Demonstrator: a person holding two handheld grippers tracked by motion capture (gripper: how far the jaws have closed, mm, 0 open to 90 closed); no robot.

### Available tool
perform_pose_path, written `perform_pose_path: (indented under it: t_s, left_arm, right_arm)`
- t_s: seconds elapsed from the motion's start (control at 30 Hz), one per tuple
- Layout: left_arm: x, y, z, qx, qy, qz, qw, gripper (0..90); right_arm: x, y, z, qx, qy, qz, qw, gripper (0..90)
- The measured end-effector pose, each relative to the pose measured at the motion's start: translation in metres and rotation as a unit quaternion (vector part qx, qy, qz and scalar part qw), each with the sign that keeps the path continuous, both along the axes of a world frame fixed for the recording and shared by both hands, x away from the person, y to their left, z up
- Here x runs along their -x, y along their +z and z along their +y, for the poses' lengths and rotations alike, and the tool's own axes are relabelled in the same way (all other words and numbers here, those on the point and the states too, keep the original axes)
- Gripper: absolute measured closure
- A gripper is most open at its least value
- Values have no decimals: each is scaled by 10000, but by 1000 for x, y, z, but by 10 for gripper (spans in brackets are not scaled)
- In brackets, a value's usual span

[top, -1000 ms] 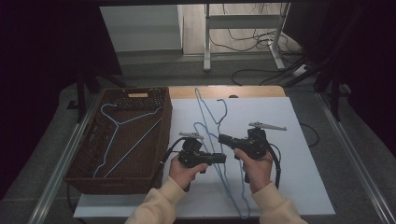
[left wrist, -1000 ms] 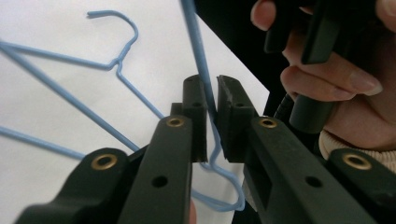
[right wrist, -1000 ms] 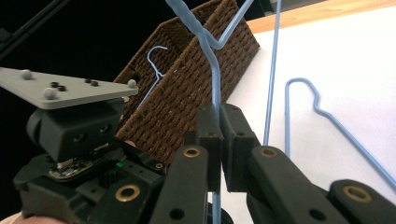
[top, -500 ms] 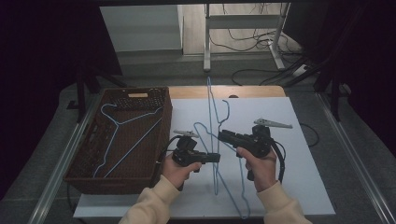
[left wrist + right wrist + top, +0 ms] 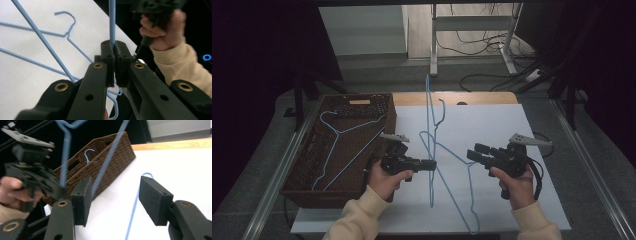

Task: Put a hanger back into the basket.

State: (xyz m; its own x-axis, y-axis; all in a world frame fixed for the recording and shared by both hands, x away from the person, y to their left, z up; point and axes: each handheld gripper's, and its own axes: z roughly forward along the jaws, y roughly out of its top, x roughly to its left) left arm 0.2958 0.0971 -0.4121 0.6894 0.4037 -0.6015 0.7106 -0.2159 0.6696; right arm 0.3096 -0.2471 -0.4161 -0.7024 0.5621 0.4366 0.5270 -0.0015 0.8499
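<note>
Clamping a blue hanger [image 5: 112,22] upright beside the wicker basket [image 5: 307,170], the left gripper [image 5: 431,164] holds tight — right gripper [image 5: 473,153] gapes apart, farther off.

A lab or recording workspace is suggested: a white-topped bench [image 5: 522,125] with a pale wooden edge is set on a grey floor, loose black cables [image 5: 472,47] are trailed behind beneath a white metal desk frame [image 5: 434,35], and dark surroundings are seen.
</note>
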Motion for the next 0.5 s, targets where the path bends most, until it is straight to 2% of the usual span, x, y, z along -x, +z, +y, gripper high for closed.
perform_pose_path:
  t_s: [0.1,0.3,0.5]
  left_arm:
    - [2,8,10,38,-45,10,10000,871]
    - [5,21,29,18,-86,-35,10000,871]
    - [5,32,47,29,-116,-52,9999,871]
  right_arm:
    - [-1,-7,-12,40,-92,94,9999,440]
    - [-2,-16,-19,128,-157,227,9995,439]
    - [-4,-19,-20,180,-196,260,9993,439]
